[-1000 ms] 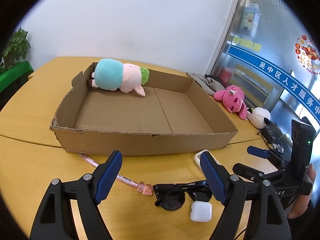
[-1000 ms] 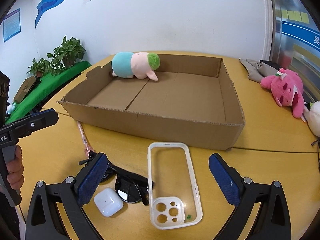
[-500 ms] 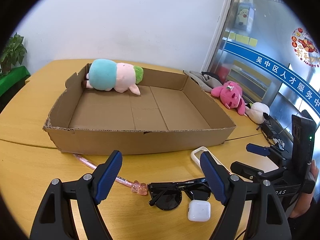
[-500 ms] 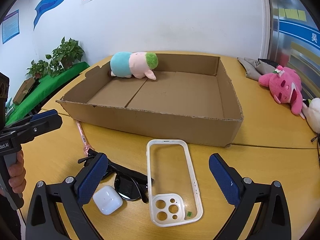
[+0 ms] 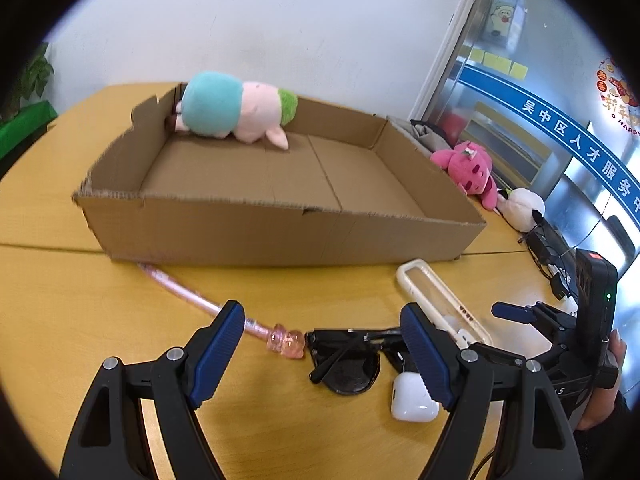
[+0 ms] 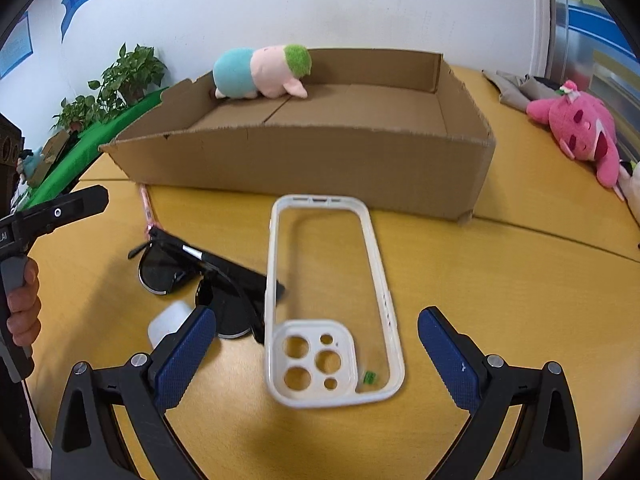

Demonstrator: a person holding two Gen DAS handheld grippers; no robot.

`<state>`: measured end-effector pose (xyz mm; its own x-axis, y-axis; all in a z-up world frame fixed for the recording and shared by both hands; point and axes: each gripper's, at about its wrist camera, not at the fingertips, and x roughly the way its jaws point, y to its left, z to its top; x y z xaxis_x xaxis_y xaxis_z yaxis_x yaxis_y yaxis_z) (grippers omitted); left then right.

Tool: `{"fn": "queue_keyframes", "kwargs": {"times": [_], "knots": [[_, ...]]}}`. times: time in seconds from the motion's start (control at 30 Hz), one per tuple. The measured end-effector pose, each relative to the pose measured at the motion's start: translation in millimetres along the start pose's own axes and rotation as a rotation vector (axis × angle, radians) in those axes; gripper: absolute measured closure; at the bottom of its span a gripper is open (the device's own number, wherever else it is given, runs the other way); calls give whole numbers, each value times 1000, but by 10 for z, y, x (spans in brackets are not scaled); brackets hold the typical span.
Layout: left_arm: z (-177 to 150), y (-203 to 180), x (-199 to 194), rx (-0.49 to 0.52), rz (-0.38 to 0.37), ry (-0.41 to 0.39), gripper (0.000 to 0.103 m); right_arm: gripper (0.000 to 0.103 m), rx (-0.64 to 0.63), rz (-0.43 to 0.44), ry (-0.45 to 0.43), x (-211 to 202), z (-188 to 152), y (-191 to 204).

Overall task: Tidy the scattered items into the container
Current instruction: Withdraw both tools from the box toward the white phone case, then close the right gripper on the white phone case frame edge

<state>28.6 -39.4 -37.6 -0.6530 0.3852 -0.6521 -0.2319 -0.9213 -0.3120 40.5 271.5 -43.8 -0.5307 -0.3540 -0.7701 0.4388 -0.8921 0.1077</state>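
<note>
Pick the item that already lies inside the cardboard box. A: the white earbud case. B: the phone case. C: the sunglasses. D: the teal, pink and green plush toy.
D: the plush toy lies at the far end of the cardboard box, while the other three items sit on the table in front of it.

shallow cardboard box: plain brown
plush pig toy: teal body, pale pink head, green cap
folded sunglasses: black
phone case: clear, white rim
earbud case: white
pen: pink
counter: yellow wood
</note>
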Motion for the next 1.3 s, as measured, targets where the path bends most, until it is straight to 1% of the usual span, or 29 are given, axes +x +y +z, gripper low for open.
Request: {"fn": "queue_keyframes", "kwargs": {"times": [0.13,0.23,0.4,0.43,0.5,0.57,0.7,0.83,0.9,0.93,1.0,1.03,1.13,1.17,1.27,1.3], "knots": [[-61,5,86,-9,-26,36,23,0,-26,24,22,40,-84,51],[-87,-18,125,1,-32,54,23,0,-47,-12,46,92,-152,54],[-127,-70,148,3,-48,64,23,1,-15,-81,88,173,-216,-85],[-134,-85,159,6,-48,67,23,2,-19,-94,85,174,-217,-95],[-148,-120,172,10,-53,71,23,8,-34,-111,85,171,-214,-92],[-159,-154,174,15,-64,73,23,18,-46,-112,79,155,-212,-73],[-123,-236,183,31,-77,74,23,19,-50,-110,82,140,-218,-78],[-5,-370,258,49,-129,91,23,19,-12,-111,74,100,-241,-118],[78,-451,374,52,-138,128,23,19,14,-104,66,79,-248,-151],[120,-483,458,43,-132,154,23,19,30,-102,63,63,-257,-171],[215,-547,682,16,-95,228,23,19,54,-91,55,34,-270,-199],[252,-585,788,7,-92,258,23,19,62,-86,55,24,-284,-206],[321,-763,1096,1,-149,344,23,19,68,-91,57,9,-304,-209],[318,-836,1186,7,-157,372,23,19,73,-89,58,1,-306,-215],[245,-1039,1459,7,-161,490,24,19,76,-85,56,-13,-314,-211],[219,-1092,1528,9,-151,512,25,19,74,-84,55,-17,-319,-209]]}}
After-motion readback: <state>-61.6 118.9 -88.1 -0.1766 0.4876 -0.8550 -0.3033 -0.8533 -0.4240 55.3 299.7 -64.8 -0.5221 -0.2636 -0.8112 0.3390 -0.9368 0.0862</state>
